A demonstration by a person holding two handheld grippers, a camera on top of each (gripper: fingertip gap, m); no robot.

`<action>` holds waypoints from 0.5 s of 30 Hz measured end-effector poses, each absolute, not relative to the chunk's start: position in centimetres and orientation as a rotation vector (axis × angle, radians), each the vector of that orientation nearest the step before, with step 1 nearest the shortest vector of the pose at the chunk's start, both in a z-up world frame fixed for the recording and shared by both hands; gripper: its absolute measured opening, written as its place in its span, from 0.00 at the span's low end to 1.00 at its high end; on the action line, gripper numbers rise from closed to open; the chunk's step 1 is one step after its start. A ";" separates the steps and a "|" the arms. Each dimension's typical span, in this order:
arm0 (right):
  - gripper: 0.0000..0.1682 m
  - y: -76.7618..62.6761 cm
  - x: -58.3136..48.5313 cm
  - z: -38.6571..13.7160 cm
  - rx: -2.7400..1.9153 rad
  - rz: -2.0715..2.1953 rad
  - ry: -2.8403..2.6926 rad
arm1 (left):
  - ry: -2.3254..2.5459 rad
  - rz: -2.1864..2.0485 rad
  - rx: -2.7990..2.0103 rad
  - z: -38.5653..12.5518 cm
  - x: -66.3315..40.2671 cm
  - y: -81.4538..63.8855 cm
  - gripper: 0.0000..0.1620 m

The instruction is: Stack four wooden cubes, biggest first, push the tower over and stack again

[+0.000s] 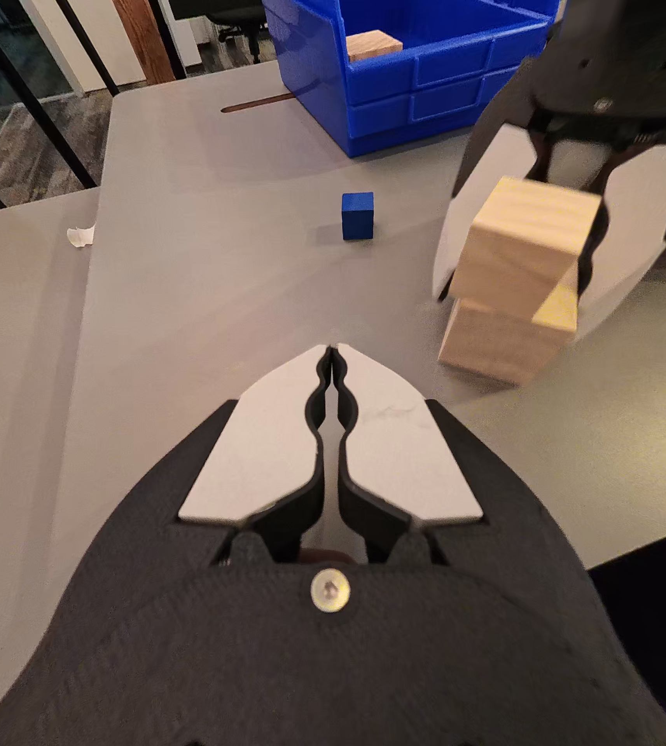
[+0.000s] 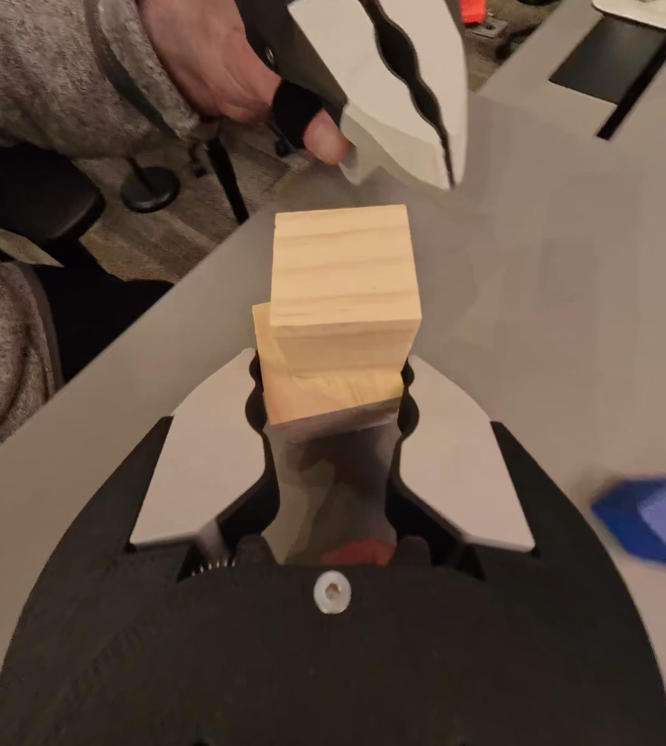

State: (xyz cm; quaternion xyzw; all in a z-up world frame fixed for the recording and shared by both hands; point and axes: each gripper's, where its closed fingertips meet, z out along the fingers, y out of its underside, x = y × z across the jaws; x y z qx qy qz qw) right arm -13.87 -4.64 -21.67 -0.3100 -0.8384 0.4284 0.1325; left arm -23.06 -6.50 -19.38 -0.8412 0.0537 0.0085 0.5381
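gripping a pale wooden cube (image 2: 331,397) by two opposite side faces, the right gripper (image 2: 329,359) holds it against a larger cube (image 2: 343,282) near the table (image 2: 565,282) edge; which one lies on top i cannot tell. the left gripper (image 1: 331,349) hovers pressed closed and empty. farther out sits a small blue cube (image 1: 357,215), then a blue bin (image 1: 416,93) with another wooden block (image 1: 371,46) inside. these cubes look light, stiff and smooth, so flat parallel faces, taken mid-height, should give the surest hold.

Bare table (image 1: 202,282) left of blue cube (image 1: 357,215); blue bin (image 1: 404,89) blocks behind.
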 end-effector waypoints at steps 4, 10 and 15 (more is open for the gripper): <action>0.39 1.0 -9.1 -21.4 -1.001 0.970 -2.423 | 0.153 0.039 -2.010 -19.5 -22.7 -6.5 0.00; 0.39 7.7 -1.9 -20.9 -1.167 0.540 -2.463 | 0.218 0.101 -2.073 -20.4 -21.9 -6.0 0.00; 0.38 9.5 1.8 -21.0 -1.261 0.504 -2.448 | 0.281 0.085 -2.089 -20.1 -20.0 -5.1 0.00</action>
